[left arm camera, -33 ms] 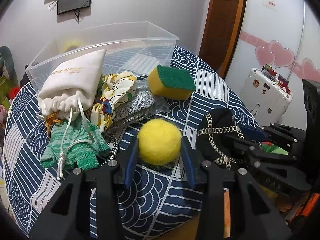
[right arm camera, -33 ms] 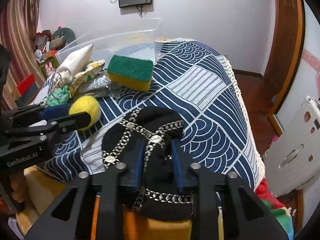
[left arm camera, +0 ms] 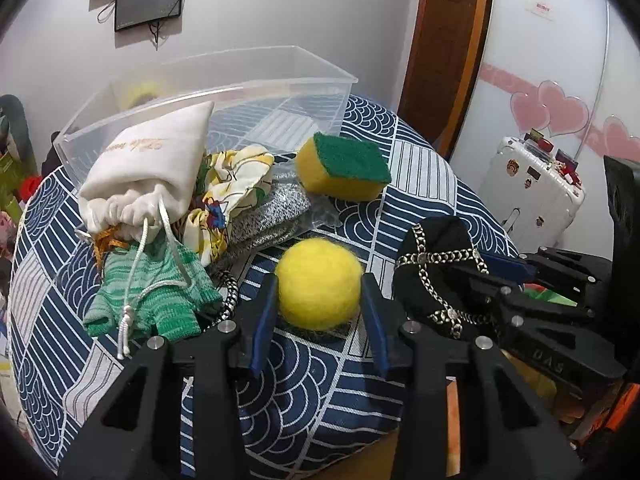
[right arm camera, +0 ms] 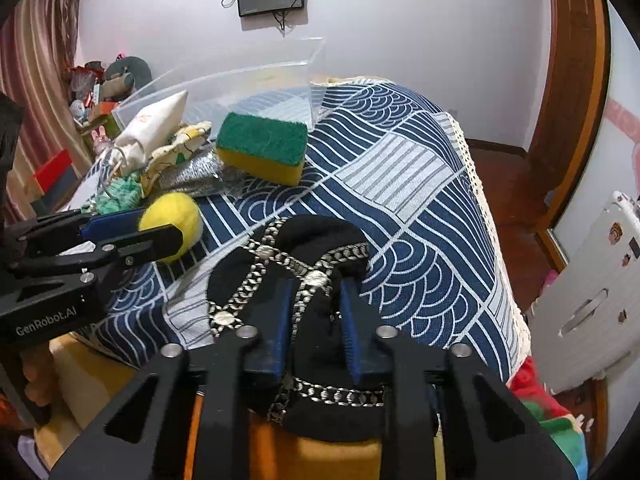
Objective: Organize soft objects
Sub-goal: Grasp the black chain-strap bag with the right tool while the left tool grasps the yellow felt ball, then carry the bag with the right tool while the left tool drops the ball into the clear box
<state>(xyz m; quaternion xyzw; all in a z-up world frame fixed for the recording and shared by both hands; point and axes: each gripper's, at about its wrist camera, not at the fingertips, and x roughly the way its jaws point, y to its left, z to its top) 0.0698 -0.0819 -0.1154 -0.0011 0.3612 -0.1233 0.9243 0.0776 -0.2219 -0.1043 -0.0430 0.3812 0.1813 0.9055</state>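
Observation:
My left gripper (left arm camera: pixel 318 300) is shut on a yellow felt ball (left arm camera: pixel 318 284) at the table's near edge; the ball also shows in the right wrist view (right arm camera: pixel 172 220). My right gripper (right arm camera: pixel 314 300) is shut on a black cloth with silver chains (right arm camera: pixel 304 264), which lies to the right of the ball in the left wrist view (left arm camera: pixel 436 276). A clear plastic bin (left arm camera: pixel 208 92) stands at the back. In front of it lie a yellow and green sponge (left arm camera: pixel 344 168), a white drawstring pouch (left arm camera: pixel 148 172), a printed cloth (left arm camera: pixel 228 188), a grey cloth (left arm camera: pixel 268 212) and a green knit piece (left arm camera: pixel 148 296).
The table has a blue and white patterned cloth (right arm camera: pixel 420 200). A white suitcase (left arm camera: pixel 532 192) stands on the floor to the right, near a brown door (left arm camera: pixel 444 48). Clutter and a curtain (right arm camera: pixel 36 60) are at the left.

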